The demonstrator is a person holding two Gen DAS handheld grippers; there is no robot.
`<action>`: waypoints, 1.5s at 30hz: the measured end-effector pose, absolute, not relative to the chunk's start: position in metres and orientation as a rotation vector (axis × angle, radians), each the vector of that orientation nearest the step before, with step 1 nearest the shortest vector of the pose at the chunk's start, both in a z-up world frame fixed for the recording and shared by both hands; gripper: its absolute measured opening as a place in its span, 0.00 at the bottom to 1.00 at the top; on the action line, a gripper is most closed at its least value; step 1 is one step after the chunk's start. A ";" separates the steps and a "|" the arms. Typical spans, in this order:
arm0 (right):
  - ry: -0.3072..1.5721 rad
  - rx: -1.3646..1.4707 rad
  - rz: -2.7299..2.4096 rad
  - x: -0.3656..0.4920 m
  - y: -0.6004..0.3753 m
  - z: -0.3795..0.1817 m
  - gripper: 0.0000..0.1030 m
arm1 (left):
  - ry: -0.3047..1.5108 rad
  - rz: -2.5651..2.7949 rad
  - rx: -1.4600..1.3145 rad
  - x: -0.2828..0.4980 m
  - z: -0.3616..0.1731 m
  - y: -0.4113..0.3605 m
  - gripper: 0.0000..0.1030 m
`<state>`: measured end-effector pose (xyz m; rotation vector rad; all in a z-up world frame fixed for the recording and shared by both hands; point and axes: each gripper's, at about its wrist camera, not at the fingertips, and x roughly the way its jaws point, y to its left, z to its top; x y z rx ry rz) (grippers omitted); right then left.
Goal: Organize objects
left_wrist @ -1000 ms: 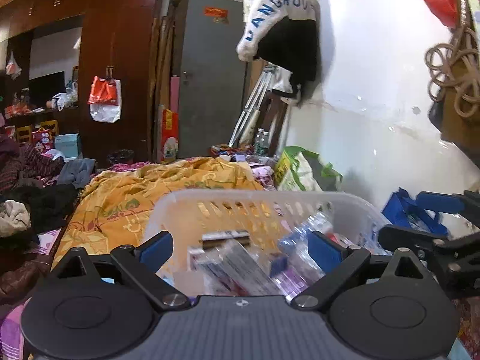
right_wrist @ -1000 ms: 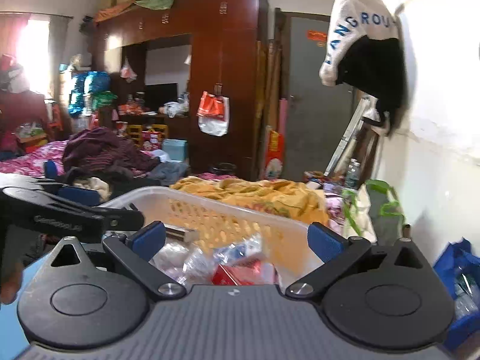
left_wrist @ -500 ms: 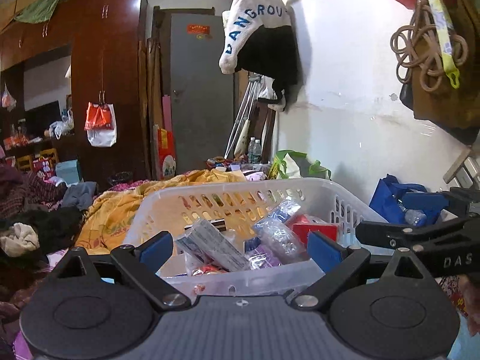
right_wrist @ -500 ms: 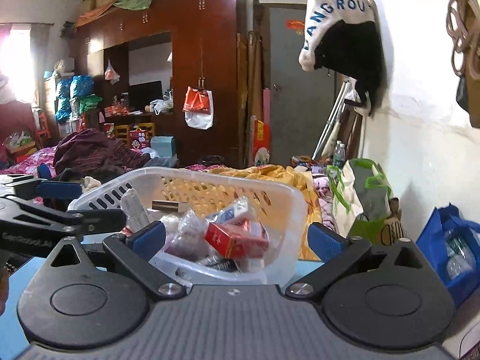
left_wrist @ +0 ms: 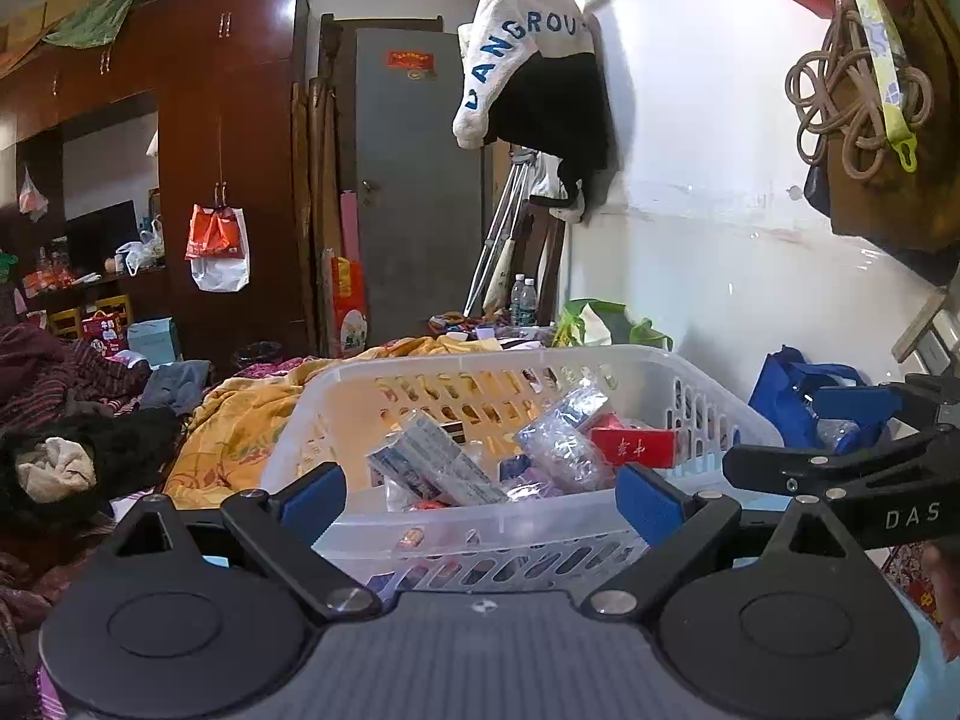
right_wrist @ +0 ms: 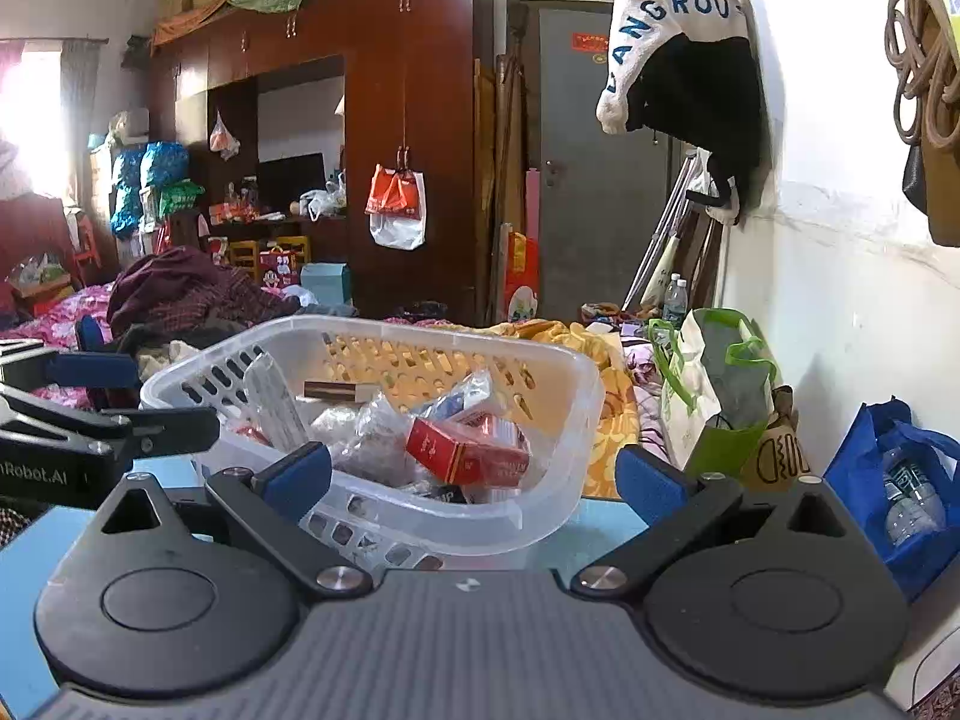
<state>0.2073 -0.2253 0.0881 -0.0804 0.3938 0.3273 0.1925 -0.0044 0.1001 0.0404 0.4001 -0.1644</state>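
Note:
A white perforated plastic basket (left_wrist: 708,402) stands on a light blue table, also in the right wrist view (right_wrist: 540,504). It holds a red box (left_wrist: 633,447) (right_wrist: 468,456), a long white packet (left_wrist: 432,462), clear plastic-wrapped packs (left_wrist: 558,444) (right_wrist: 366,438) and a flat brown-and-white box (right_wrist: 336,390). My left gripper (left_wrist: 480,495) is open and empty just before the basket's near wall. My right gripper (right_wrist: 474,477) is open and empty at the basket's near right corner. Each gripper shows from the side in the other's view.
The light blue table (right_wrist: 600,519) lies under the basket. Behind it are an orange quilt (left_wrist: 240,420) and piled clothes (left_wrist: 66,462). A blue bag (right_wrist: 888,480) and a green-and-white bag (right_wrist: 720,408) stand by the white wall at right. A wardrobe and a grey door are far back.
Both cameras have drawn back and levelled, so the basket now sits lower and farther off, with its contents in plainer view. Both grippers stay open.

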 end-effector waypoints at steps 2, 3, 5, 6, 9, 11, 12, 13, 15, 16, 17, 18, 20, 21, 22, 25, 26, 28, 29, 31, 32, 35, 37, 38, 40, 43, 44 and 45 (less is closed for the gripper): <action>0.400 -0.084 0.333 0.207 -0.225 0.086 1.00 | 0.403 -0.162 0.038 0.193 0.099 -0.004 0.95; 0.399 -0.089 0.332 0.208 -0.224 0.085 1.00 | 0.404 -0.163 0.034 0.194 0.099 -0.003 0.95; 0.394 -0.095 0.327 0.206 -0.223 0.083 1.00 | 0.408 -0.162 0.028 0.195 0.098 -0.002 0.95; 0.393 -0.096 0.325 0.206 -0.223 0.083 1.00 | 0.410 -0.161 0.025 0.195 0.098 -0.002 0.95; 0.393 -0.096 0.328 0.205 -0.223 0.083 1.00 | 0.420 -0.152 0.018 0.196 0.096 -0.001 0.95; 0.392 -0.099 0.328 0.205 -0.223 0.083 1.00 | 0.439 -0.151 0.013 0.196 0.095 -0.001 0.95; 0.391 -0.101 0.326 0.205 -0.223 0.082 1.00 | 0.439 -0.155 0.011 0.195 0.094 -0.001 0.95; 0.392 -0.101 0.325 0.206 -0.223 0.082 1.00 | 0.438 -0.156 0.011 0.194 0.094 -0.001 0.95; 0.394 -0.102 0.322 0.206 -0.222 0.082 1.00 | 0.436 -0.153 0.013 0.193 0.094 -0.001 0.95; 0.391 -0.101 0.324 0.206 -0.223 0.082 1.00 | 0.435 -0.153 0.012 0.193 0.094 -0.001 0.95; 0.390 -0.101 0.325 0.206 -0.223 0.082 1.00 | 0.436 -0.153 0.010 0.193 0.094 -0.001 0.95; 0.390 -0.101 0.326 0.206 -0.223 0.082 1.00 | 0.437 -0.153 0.009 0.193 0.094 -0.001 0.95; 0.388 -0.102 0.325 0.206 -0.222 0.082 1.00 | 0.438 -0.151 0.007 0.194 0.094 0.000 0.95; 0.389 -0.102 0.324 0.206 -0.223 0.082 1.00 | 0.438 -0.149 0.006 0.194 0.094 0.000 0.95; 0.390 -0.102 0.323 0.206 -0.223 0.081 1.00 | 0.437 -0.150 0.008 0.193 0.094 0.000 0.95; 0.389 -0.100 0.322 0.204 -0.223 0.081 1.00 | 0.436 -0.147 0.013 0.193 0.093 0.001 0.95; 0.388 -0.099 0.321 0.204 -0.223 0.081 1.00 | 0.437 -0.148 0.013 0.194 0.093 0.001 0.95; 0.385 -0.093 0.321 0.204 -0.224 0.081 1.00 | 0.436 -0.147 0.013 0.194 0.093 0.001 0.95; 0.385 -0.091 0.324 0.203 -0.224 0.081 1.00 | 0.437 -0.150 0.014 0.194 0.093 0.001 0.95; 0.387 -0.091 0.326 0.203 -0.224 0.081 1.00 | 0.448 -0.159 0.019 0.194 0.092 0.001 0.95; 0.387 -0.094 0.325 0.203 -0.224 0.081 1.00 | 0.453 -0.158 0.021 0.195 0.092 0.001 0.95; 0.388 -0.099 0.324 0.203 -0.223 0.081 1.00 | 0.452 -0.155 0.019 0.196 0.091 0.004 0.95; 0.391 -0.096 0.326 0.203 -0.223 0.081 1.00 | 0.451 -0.156 0.012 0.197 0.092 0.006 0.95; 0.391 -0.095 0.325 0.203 -0.223 0.082 1.00 | 0.452 -0.154 0.011 0.198 0.092 0.007 0.95; 0.392 -0.095 0.323 0.203 -0.223 0.082 1.00 | 0.455 -0.148 0.007 0.200 0.092 0.010 0.95; 0.398 -0.094 0.318 0.204 -0.223 0.081 1.00 | 0.463 -0.140 0.002 0.202 0.092 0.013 0.95; 0.399 -0.094 0.317 0.204 -0.223 0.081 1.00 | 0.466 -0.142 0.001 0.203 0.092 0.014 0.95; 0.400 -0.096 0.317 0.204 -0.223 0.081 1.00 | 0.468 -0.142 0.000 0.203 0.092 0.015 0.95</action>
